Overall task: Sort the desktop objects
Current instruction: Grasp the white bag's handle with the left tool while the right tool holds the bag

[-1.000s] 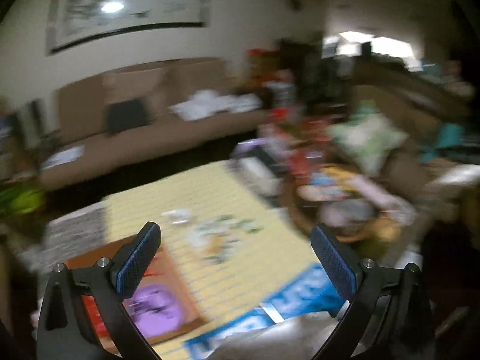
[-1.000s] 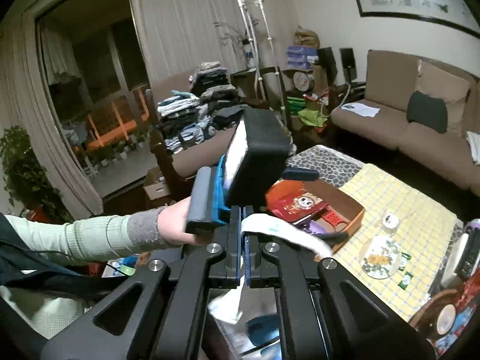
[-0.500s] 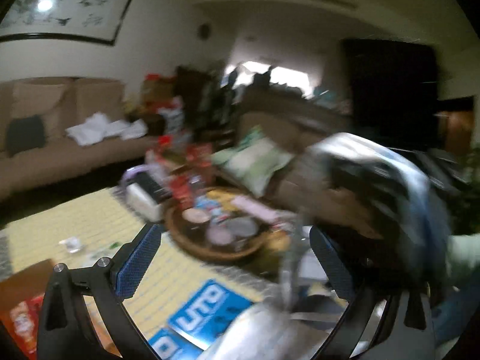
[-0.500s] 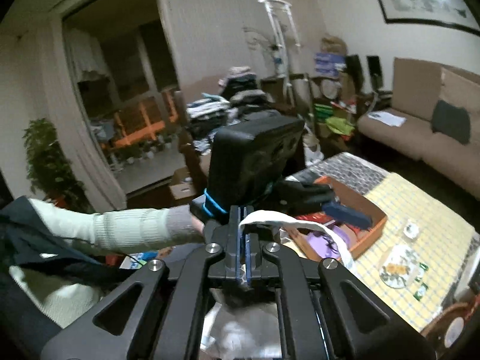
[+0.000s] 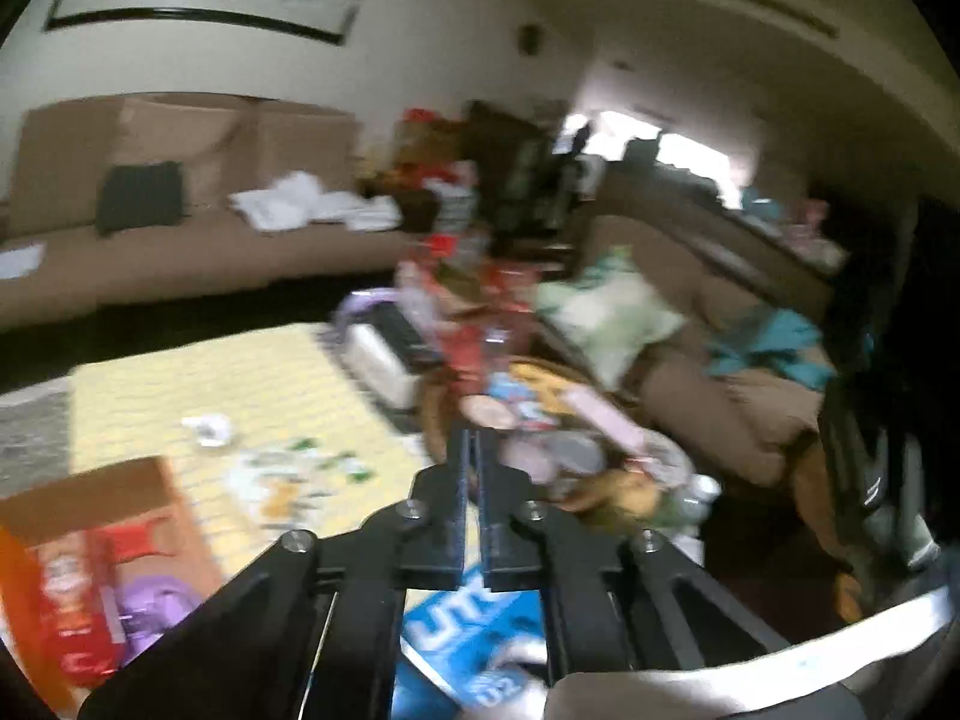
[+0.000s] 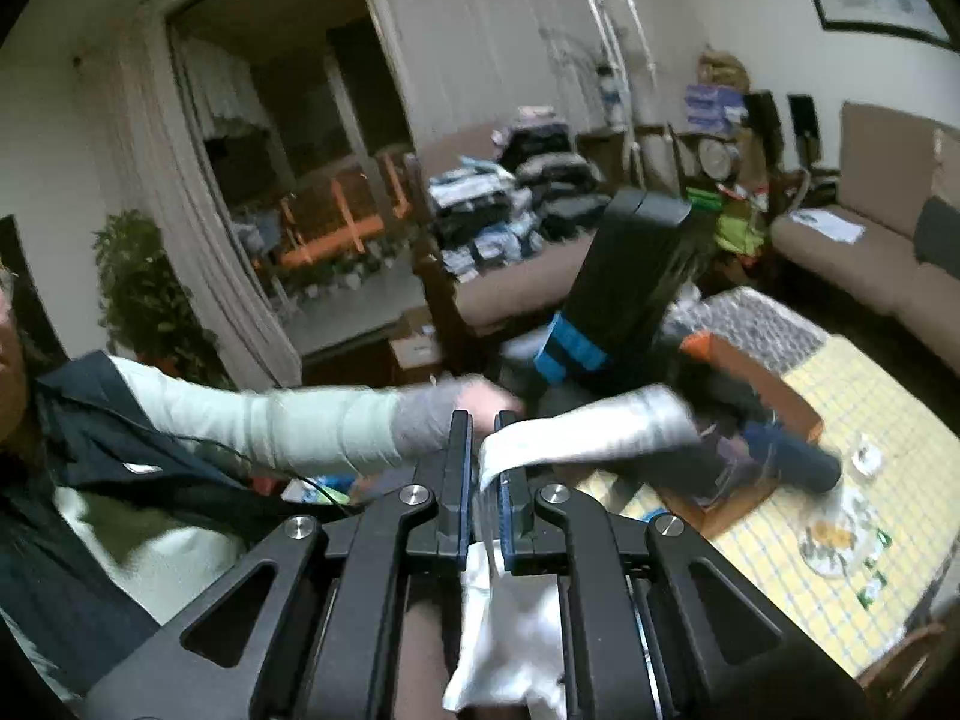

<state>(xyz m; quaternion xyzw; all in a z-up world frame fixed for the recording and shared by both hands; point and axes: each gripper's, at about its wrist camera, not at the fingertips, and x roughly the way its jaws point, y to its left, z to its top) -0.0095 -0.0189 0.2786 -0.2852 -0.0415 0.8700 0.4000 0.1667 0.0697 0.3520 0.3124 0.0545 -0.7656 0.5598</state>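
While your right gripper [image 6: 482,468] pinches a white plastic bag [image 6: 576,438], the cardboard box [image 6: 774,402] lies ahead to its right; your left gripper [image 5: 473,468], fingers nearly together on nothing visible, is nearer it, box down-left, though blur hides the bag's contents

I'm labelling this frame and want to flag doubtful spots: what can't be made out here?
- Left gripper, left wrist view: jaws nearly together, nothing seen between them; motion blur leaves that unsure.
- Round tray, left wrist view: contents smeared by blur, not identifiable.
- White bag, right wrist view: pinched in the right gripper; its lower part is cut off by the frame edge, contents unseen.
- Cardboard box, right wrist view: inside hidden by the left gripper's body.
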